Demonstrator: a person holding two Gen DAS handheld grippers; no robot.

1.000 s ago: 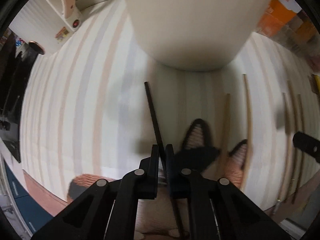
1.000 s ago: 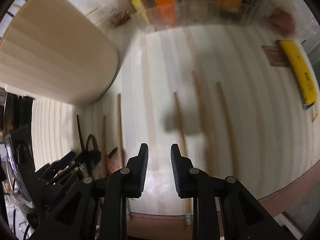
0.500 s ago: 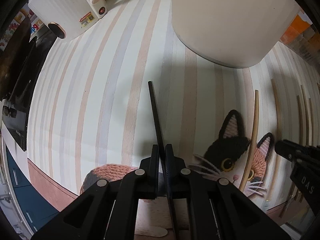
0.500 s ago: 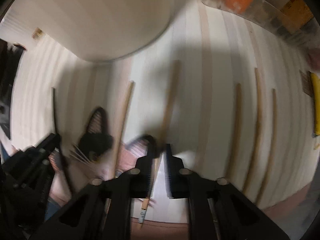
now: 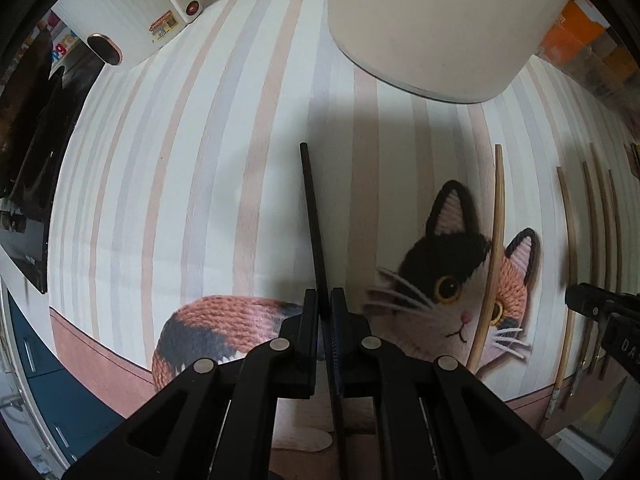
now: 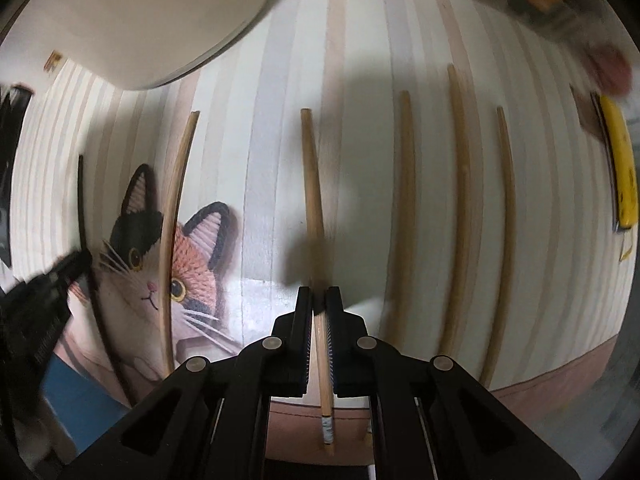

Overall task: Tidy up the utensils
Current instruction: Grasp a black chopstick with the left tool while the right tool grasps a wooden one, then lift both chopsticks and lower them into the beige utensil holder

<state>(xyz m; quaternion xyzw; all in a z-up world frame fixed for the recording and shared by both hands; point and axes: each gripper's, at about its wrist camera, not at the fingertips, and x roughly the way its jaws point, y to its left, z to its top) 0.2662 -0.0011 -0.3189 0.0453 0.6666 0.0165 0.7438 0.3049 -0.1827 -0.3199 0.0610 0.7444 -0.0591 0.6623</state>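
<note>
The left tongs (image 5: 325, 304) are clamped on a thin black chopstick (image 5: 311, 216), which runs forward from between the pads over the striped table mat with a knitted calico cat picture (image 5: 448, 276). Ahead of these tongs and slightly to the right stands a large cream round container (image 5: 436, 20). To their right a light wooden chopstick (image 5: 493, 248) lies across the cat's face, and further right several more wooden chopsticks (image 5: 588, 240) lie side by side.

The right tongs (image 6: 319, 300) have just closed onto a light bamboo chopstick with a patterned end (image 6: 312, 200); its shaft passes between the pads and its decorated end sticks out behind them. To the right of these tongs three wooden chopsticks (image 6: 460, 200) lie on the mat; to the left lies another across the cat picture, and the left tongs show at the far left.
</note>
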